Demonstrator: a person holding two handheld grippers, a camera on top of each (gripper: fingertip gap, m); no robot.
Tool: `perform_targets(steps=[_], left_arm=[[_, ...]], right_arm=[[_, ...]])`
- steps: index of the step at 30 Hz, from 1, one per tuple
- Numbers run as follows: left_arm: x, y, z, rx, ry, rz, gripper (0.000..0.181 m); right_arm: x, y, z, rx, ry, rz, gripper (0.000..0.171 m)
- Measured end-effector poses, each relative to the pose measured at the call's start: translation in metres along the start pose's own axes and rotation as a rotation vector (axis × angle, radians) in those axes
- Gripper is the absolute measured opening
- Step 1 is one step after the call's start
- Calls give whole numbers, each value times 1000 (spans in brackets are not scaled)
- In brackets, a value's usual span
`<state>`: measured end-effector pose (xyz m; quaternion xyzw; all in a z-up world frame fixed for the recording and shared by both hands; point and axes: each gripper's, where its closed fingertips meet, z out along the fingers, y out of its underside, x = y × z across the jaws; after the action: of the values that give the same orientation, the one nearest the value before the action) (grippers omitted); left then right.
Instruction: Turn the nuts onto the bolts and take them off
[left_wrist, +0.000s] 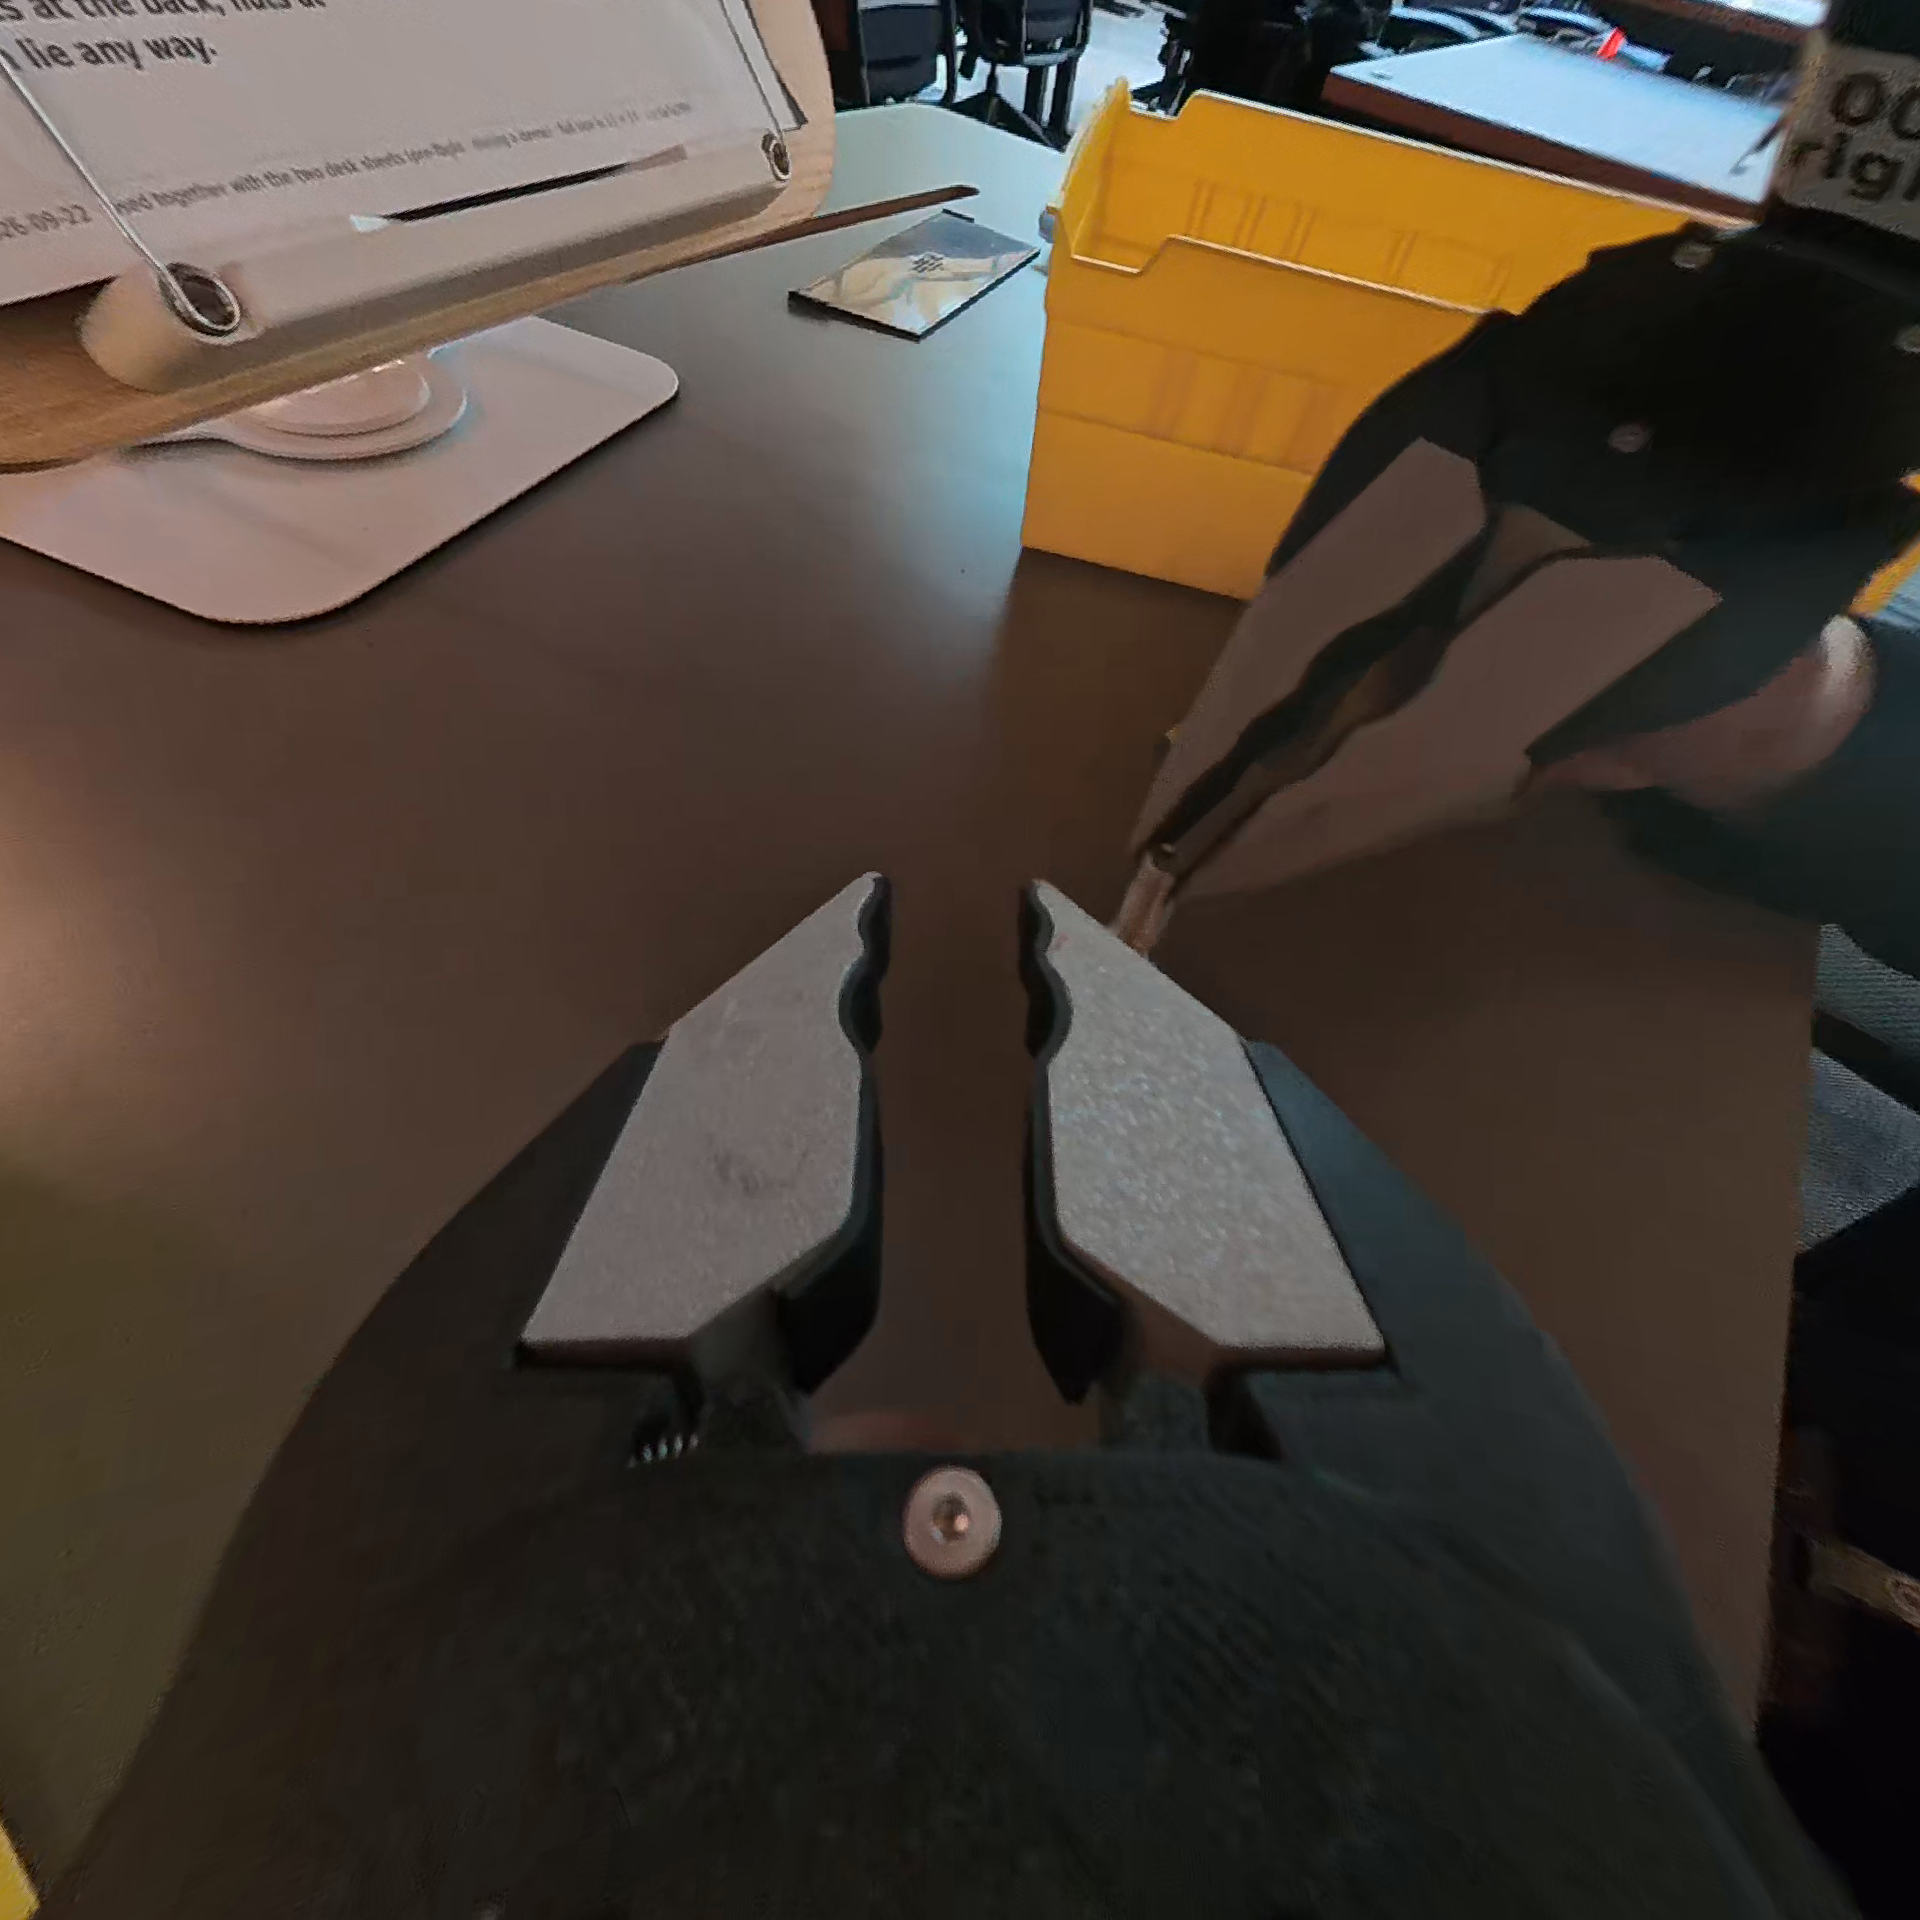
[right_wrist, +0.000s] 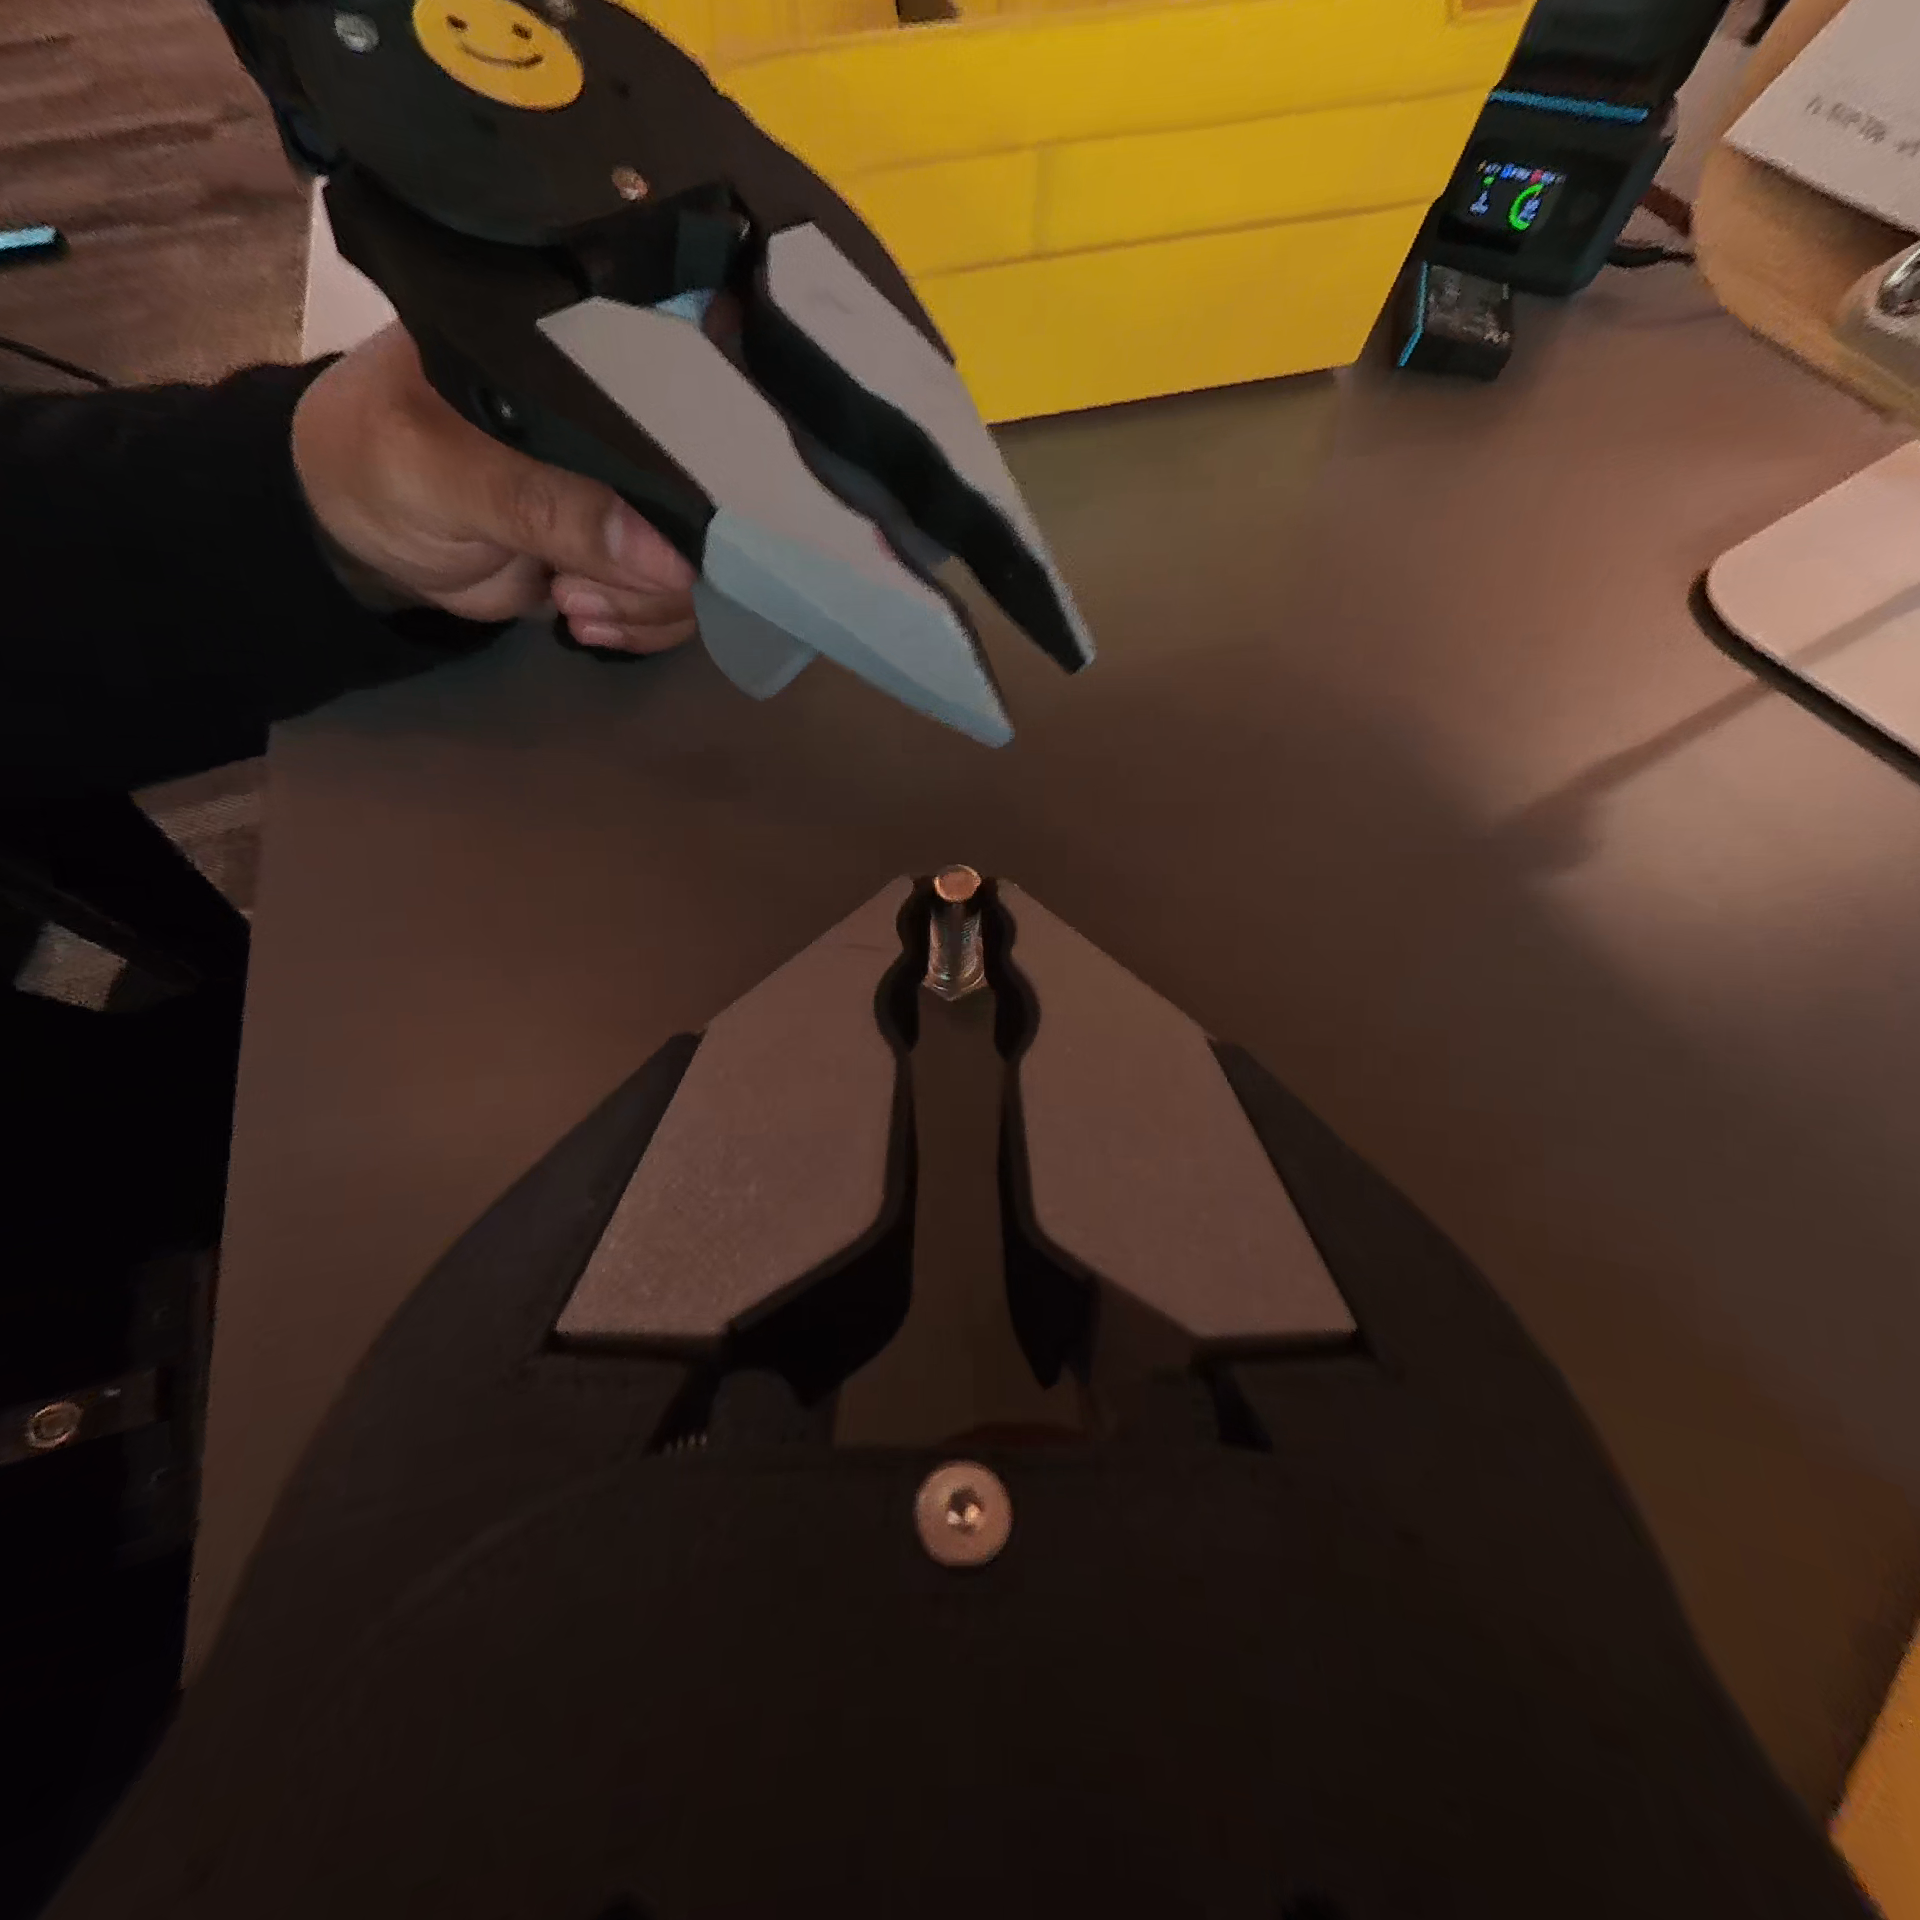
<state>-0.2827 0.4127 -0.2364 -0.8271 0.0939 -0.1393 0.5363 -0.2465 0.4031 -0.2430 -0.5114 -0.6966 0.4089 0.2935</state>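
So the right gripper (right_wrist: 956, 914) has its fingers clamped on a bolt (right_wrist: 954, 940), threaded end poking out past the tips. No nut on it that the views show. The left gripper (left_wrist: 956, 914) sits just beside, fingers apart with nothing between them, hovering over the bench (left_wrist: 623, 779). Looks like early days: a nut still has to be fetched, maybe from the yellow bin (left_wrist: 1247, 364) beyond, then spun on and off.
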Motion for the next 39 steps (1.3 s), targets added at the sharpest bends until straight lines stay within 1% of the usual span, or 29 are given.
perform_targets(steps=[3,6,8,11,13,16,19,24,29,39], left_arm=[[8,-3,-2,28,59,13,20],[18,-7,-5,57,123,32,17],[23,-10,-6,80,144,46,17],[32,-14,-8,110,183,72,16],[35,-13,-6,102,196,78,18],[42,-13,-5,103,219,93,18],[54,-13,-4,103,270,111,12],[61,-13,3,86,296,102,15],[60,-15,2,103,284,104,8],[62,-15,2,103,287,117,11]], right_arm=[[13,-13,-4,29,-2,3,7],[17,-22,-10,85,-48,18,7],[13,-21,-13,127,-94,26,7],[10,-17,-16,133,-120,35,8],[8,-21,-19,156,-109,21,7],[-2,-28,-20,180,-141,9,8],[-7,-34,-22,192,-121,-29,7],[-10,-37,-23,199,-118,-42,7],[-12,-42,-27,228,-127,-43,7],[-14,-43,-27,233,-131,-44,7]])
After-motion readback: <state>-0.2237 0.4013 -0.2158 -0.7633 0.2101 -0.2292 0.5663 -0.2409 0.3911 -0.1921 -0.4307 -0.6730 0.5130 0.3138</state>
